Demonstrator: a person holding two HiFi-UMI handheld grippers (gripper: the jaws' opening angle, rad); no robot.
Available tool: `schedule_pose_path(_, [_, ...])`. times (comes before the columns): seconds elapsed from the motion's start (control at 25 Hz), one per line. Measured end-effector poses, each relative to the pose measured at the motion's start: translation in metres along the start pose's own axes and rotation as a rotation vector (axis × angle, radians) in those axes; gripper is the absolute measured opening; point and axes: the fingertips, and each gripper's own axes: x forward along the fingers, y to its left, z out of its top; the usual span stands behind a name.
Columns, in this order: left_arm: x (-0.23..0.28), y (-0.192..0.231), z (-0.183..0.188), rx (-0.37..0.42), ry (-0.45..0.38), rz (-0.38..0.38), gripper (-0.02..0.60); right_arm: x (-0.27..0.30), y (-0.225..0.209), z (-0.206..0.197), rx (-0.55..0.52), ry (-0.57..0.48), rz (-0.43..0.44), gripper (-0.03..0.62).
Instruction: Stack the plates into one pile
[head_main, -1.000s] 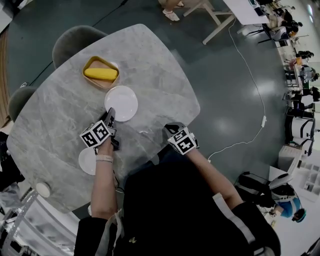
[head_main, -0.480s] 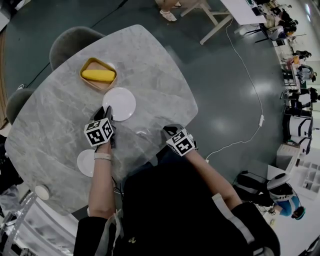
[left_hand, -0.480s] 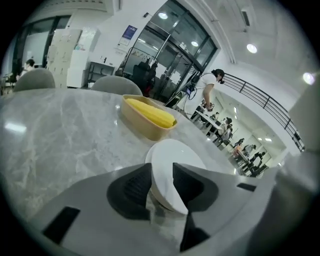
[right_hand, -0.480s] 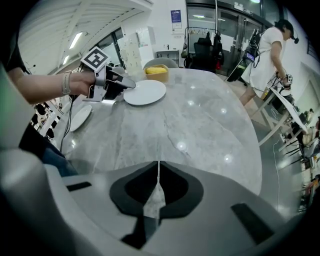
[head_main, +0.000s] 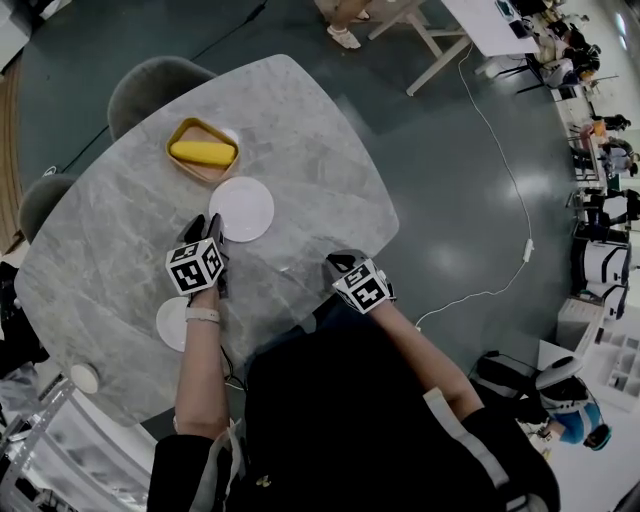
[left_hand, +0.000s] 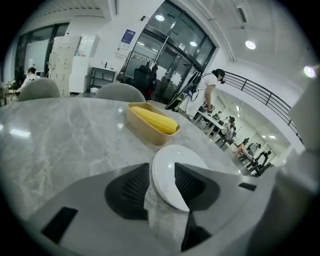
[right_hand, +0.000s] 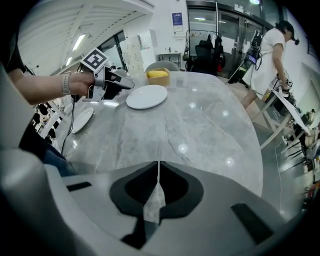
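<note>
In the head view the left gripper (head_main: 213, 228) sits at the near rim of the white plate (head_main: 241, 208); the left gripper view shows its jaws, which have just been opening, apart with that plate between them, not pressed (it should back straight out without nudging it); the right gripper view shows the right gripper (right_hand: 158, 166) closed, empty.

A corn cob (left_hand: 154, 120) lies in a yellow dish (left_hand: 144, 132).

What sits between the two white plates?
The left gripper, jaws just opening with the larger plate's rim between them, and the hand holding it; the head view shows it.
</note>
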Motion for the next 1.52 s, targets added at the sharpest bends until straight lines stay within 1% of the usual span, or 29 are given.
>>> schedule_pose_path(0.24, [-0.028,-0.006,-0.004,-0.002,-0.022,0.025,0.149,0.001,0.007,0.014,-0.061,-0.022,0.048,0.020])
schedule_pose_path(0.4, [-0.053,-0.005,-0.011,-0.005,-0.044,0.064,0.149,0.003,0.021,0.028,-0.123,-0.037,0.094,0.020])
schedule_pose_path(0.64, [-0.092,0.011,-0.033,-0.045,-0.073,0.133,0.149,0.015,0.054,0.048,-0.231,-0.041,0.170,0.020])
schedule_pose_path(0.8, [-0.121,0.027,-0.053,-0.073,-0.086,0.201,0.149,0.025,0.083,0.061,-0.318,-0.049,0.232,0.020])
schedule_pose_path(1.16, [-0.188,0.067,-0.112,-0.182,-0.106,0.315,0.138,0.043,0.160,0.080,-0.511,-0.034,0.349,0.020])
schedule_pose_path(1.36, [-0.218,0.085,-0.142,-0.240,-0.112,0.371,0.132,0.045,0.206,0.087,-0.579,-0.033,0.408,0.020])
schedule_pose_path(1.52, [-0.238,0.101,-0.166,-0.279,-0.108,0.405,0.132,0.053,0.241,0.082,-0.621,-0.017,0.450,0.020])
